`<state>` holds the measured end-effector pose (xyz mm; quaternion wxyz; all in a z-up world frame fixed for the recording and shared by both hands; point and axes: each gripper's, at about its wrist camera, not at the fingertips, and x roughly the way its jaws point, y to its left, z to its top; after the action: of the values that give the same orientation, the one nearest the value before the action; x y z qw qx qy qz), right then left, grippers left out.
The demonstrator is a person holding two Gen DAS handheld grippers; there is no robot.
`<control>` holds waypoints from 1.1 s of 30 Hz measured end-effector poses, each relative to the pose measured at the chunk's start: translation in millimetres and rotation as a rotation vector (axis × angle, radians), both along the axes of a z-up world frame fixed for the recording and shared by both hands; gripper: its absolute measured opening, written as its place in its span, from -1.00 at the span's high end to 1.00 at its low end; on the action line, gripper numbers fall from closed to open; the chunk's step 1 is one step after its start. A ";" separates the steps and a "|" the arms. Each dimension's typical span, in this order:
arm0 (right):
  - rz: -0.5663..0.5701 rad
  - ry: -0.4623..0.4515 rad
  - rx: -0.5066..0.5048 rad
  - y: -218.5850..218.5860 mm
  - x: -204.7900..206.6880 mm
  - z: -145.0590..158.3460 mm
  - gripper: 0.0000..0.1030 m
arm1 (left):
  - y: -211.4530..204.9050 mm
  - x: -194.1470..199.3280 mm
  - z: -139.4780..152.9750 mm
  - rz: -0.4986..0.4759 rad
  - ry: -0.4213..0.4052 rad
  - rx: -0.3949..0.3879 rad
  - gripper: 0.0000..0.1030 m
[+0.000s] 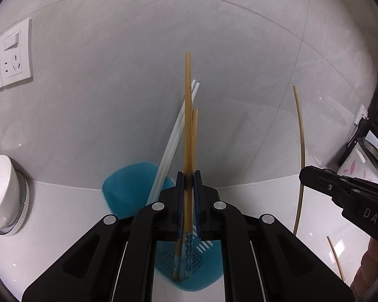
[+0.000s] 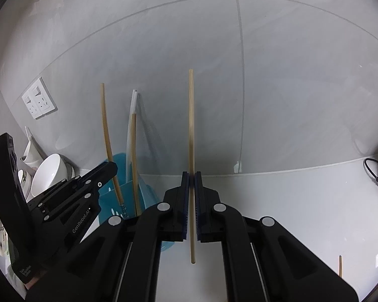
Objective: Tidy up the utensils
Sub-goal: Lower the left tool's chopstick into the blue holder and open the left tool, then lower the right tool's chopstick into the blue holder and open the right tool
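blue utensil holder (image 1: pixel 128 188) stands on the white bench (image 2: pixel 302 201) by the tiled wall, white chopsticks (image 1: pixel 175 136) leaning in it. left gripper (image 1: pixel 189 178) pinches a bamboo chopstick (image 1: pixel 188 105) whose patterned end sits inside the holder. right gripper (image 2: pixel 191 178) clamps a second bamboo chopstick (image 2: pixel 191 115) upright beside it.

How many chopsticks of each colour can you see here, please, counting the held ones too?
Wooden chopsticks: 4 (one in the left gripper, one in the right gripper, one in the holder, one on the counter)
White chopsticks: 2 (both in the holder)
Total: 6
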<state>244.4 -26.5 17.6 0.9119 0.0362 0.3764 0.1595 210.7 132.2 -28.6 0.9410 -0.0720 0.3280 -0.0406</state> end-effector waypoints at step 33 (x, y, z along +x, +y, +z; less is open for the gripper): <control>0.084 -0.125 0.115 67.3 13.2 -1.3 0.93 | 77.4 -36.7 8.9 0.197 0.158 0.024 -0.89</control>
<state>257.6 40.9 16.3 0.9226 0.0629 0.3100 0.2208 174.0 209.6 -19.8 0.9125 -0.0953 0.3930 0.0617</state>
